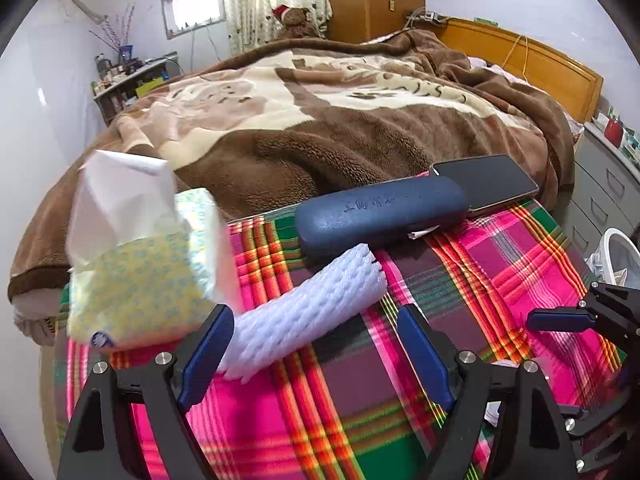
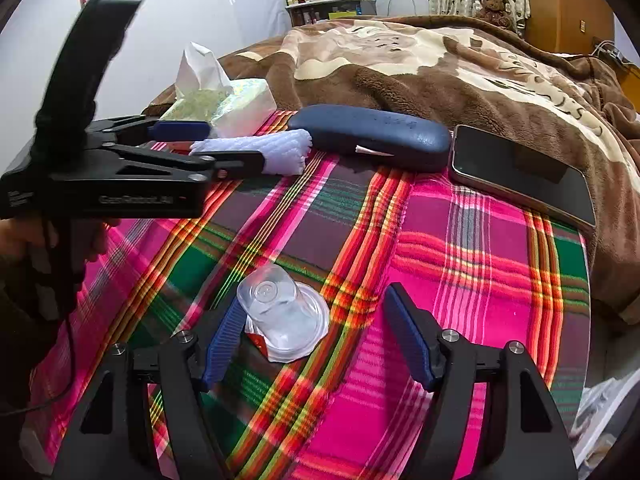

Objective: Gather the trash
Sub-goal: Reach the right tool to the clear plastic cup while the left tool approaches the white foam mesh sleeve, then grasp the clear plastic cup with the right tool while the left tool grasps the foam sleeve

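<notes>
A white foam net sleeve (image 1: 304, 308) lies on the plaid bed cover (image 1: 360, 392). My left gripper (image 1: 316, 352) is open, and the sleeve's near end lies between its blue pads, against the left pad. The right wrist view shows the sleeve (image 2: 280, 148) and the left gripper (image 2: 216, 148) from the side. A clear plastic cup (image 2: 280, 308) lies tipped on the cover over a scrap of white and red wrapper. My right gripper (image 2: 316, 336) is open around it, with its left pad close beside the cup.
A tissue pack (image 1: 140, 264) sits left of the sleeve. A dark blue glasses case (image 1: 380, 216) and a phone (image 1: 488, 184) lie behind it, with a paper scrap (image 2: 372, 151) at the case. A brown blanket (image 1: 320, 128) covers the bed. A white bin (image 1: 620, 256) stands at the right.
</notes>
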`<action>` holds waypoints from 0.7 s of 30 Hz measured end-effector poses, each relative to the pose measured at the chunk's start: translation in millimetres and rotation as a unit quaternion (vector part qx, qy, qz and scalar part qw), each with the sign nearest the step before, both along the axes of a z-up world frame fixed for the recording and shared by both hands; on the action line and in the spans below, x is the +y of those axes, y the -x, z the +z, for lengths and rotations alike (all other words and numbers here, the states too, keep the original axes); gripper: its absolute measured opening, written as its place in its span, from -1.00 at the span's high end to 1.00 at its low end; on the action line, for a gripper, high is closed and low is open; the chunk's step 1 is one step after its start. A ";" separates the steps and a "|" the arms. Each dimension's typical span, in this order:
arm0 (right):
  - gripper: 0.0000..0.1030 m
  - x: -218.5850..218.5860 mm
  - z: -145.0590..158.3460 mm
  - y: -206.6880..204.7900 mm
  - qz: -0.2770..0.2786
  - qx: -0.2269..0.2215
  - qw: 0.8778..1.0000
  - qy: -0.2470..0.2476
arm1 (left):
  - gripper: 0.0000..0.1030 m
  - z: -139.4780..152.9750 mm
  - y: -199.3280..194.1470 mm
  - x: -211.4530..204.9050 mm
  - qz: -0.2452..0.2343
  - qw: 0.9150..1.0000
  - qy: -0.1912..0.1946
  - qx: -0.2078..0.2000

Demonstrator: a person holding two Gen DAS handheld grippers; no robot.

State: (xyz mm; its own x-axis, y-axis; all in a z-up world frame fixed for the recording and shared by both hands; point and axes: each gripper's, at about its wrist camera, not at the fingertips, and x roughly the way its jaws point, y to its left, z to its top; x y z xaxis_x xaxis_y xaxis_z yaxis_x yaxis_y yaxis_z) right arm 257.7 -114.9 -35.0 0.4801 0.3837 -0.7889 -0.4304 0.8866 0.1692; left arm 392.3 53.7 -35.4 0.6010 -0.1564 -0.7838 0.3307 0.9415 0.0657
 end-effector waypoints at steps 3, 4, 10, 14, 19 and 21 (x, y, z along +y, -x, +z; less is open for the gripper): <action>-0.03 4.3 -1.2 -1.2 0.005 0.000 1.000 0.004 | -0.62 -7.0 -4.7 -5.3 -0.007 1.000 -0.016 -0.004; 0.01 5.7 -1.8 -2.1 0.006 -0.001 1.000 0.007 | -0.62 -10.4 -6.8 -6.0 -0.007 1.000 -0.024 -0.001; 0.30 5.9 -3.0 -6.4 0.007 0.000 1.000 0.003 | -0.56 -20.3 -13.5 -6.6 -0.010 1.000 -0.017 0.015; 0.30 4.0 -3.0 -7.3 0.004 0.001 1.000 -0.002 | -0.26 -26.0 -11.9 -10.9 -0.002 0.999 -0.053 0.007; 0.30 -0.9 -2.1 -4.8 -0.007 0.000 1.000 -0.013 | 0.19 -21.6 -3.2 -11.2 0.014 0.998 -0.067 0.006; 0.30 -4.1 -0.8 -1.7 -0.011 0.000 1.000 -0.018 | 0.30 -18.6 2.8 -8.8 0.024 0.998 -0.061 0.004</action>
